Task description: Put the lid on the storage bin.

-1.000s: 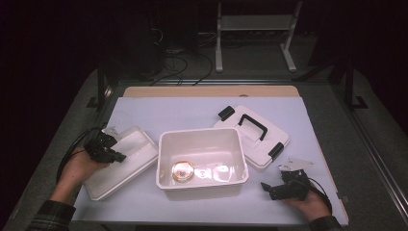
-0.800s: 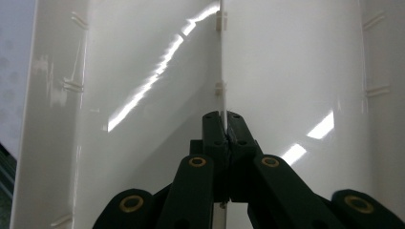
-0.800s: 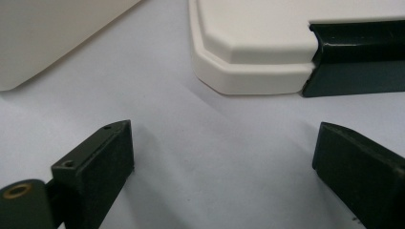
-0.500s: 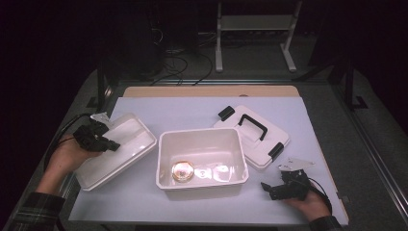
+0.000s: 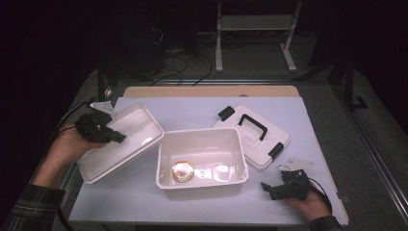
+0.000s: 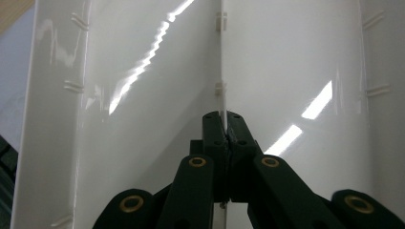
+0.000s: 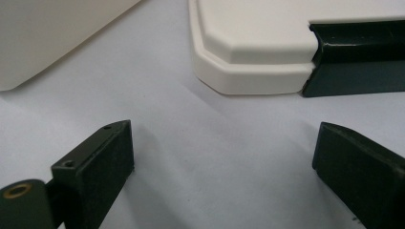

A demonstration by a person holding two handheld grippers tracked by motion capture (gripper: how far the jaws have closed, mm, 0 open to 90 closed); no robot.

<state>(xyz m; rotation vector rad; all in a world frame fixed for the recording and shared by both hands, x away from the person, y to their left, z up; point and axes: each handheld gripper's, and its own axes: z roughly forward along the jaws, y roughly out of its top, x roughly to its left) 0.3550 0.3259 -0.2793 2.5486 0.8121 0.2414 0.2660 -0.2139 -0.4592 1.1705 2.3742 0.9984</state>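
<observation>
- Left tool (image 5: 114,136): jaws pinched tight on the thin rim of the white inner tray (image 5: 130,132); left gripper view shows the tray's edge (image 6: 222,71) running straight up from betw. the closed jaws.
- Tray is held tilted, its far end raised, just left of the white bin (image 5: 202,161); near corner looks to rest on or close to the surface (image 5: 192,113), can't tell which.
- Right tool (image 5: 267,188): jaws wide apart, nothing betw. them, resting low on the surface by the bin's right front corner; lid corner (image 7: 248,52) just ahead of it.
- Progress, as I judge it: lid (image 5: 252,134) w/ black handle is off and lying behind-right of the bin; tray is out of the bin. Round gold thing (image 5: 183,171) sits on the bin floor, untouched. Left to do: set tray down, then prob. reach into the bin.
- Pose: left hand (image 5: 67,147) comes in from the surface's left edge, wrist angled inward toward the bin, forearm low. Right hand (image 5: 310,202) lies flat near the front edge, tool pointing left at the bin.
</observation>
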